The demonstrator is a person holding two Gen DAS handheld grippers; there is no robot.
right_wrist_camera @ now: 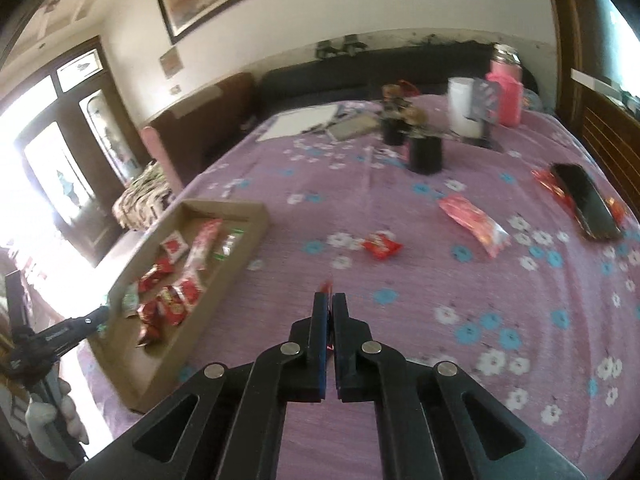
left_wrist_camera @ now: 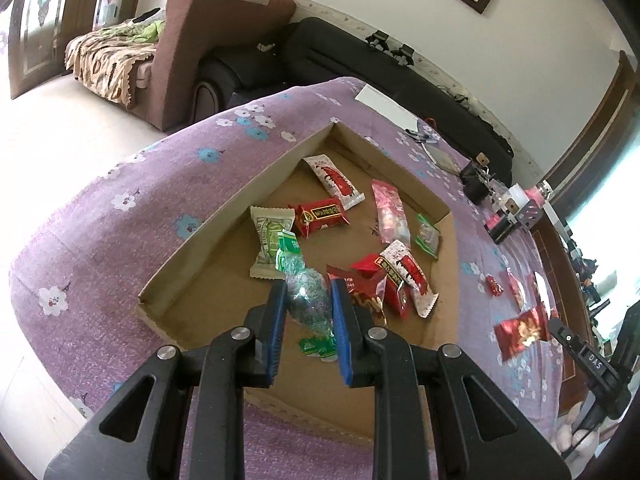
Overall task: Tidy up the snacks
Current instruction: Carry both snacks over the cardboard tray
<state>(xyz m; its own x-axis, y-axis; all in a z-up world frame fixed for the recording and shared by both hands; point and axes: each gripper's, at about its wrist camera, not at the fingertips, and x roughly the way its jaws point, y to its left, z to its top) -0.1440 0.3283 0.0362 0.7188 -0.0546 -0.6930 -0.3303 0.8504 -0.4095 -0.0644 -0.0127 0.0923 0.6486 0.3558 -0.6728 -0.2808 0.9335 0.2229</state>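
In the left wrist view my left gripper (left_wrist_camera: pixel 306 286) is shut on a green twist-wrapped candy (left_wrist_camera: pixel 308 304), hanging above the near part of a shallow cardboard tray (left_wrist_camera: pixel 256 176). Several red, white, pink and green snack packets lie in the tray. In the right wrist view my right gripper (right_wrist_camera: pixel 330 300) is shut on a thin red packet (right_wrist_camera: pixel 328 286); only its edge shows between the pads. The left wrist view shows that red packet (left_wrist_camera: pixel 520 332) hanging off the right gripper (left_wrist_camera: pixel 562 332), to the right of the tray. Loose on the cloth lie a small red packet (right_wrist_camera: pixel 382 246) and a long pink-red packet (right_wrist_camera: pixel 474 218).
A purple flowered cloth (right_wrist_camera: pixel 400 320) covers the table. A black phone (right_wrist_camera: pixel 586 200) lies far right on another red wrapper. Black pots (right_wrist_camera: pixel 426 152), a white cylinder (right_wrist_camera: pixel 464 108), a pink bottle (right_wrist_camera: pixel 506 96) and white paper (right_wrist_camera: pixel 300 120) stand at the back. A sofa (left_wrist_camera: pixel 200 60) is beyond the table edge.
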